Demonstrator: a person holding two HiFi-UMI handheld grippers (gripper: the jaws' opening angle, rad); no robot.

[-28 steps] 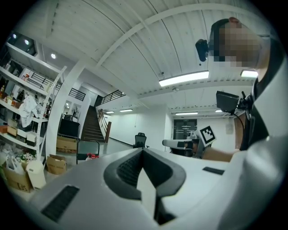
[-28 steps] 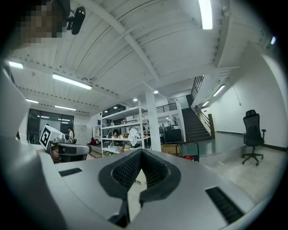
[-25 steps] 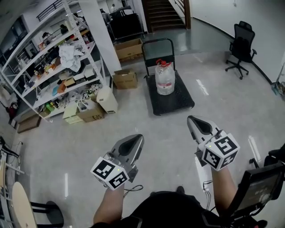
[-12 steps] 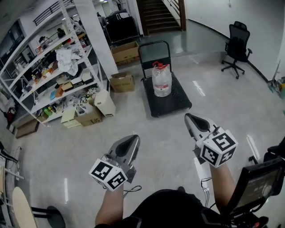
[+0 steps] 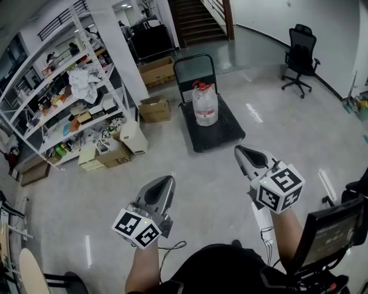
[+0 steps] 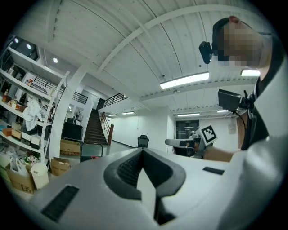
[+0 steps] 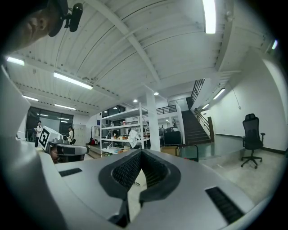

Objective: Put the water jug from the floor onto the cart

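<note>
Head view: I find the water jug [image 5: 205, 105] standing upright on the cart [image 5: 224, 133], toward the push-handle end of its black deck, with a red cap on top. The left gripper [image 5: 165, 182] and right gripper [image 5: 240, 153] are held level, well short of the cart on its near side, and both point toward it. In each gripper view I see the jaws together at the tips with nothing between them. A cardboard box [image 5: 154, 109] sits on the floor just left of the cart. An office chair [image 5: 299, 57] stands well off to its right. Stairs [image 5: 198, 17] rise beyond it.
</note>
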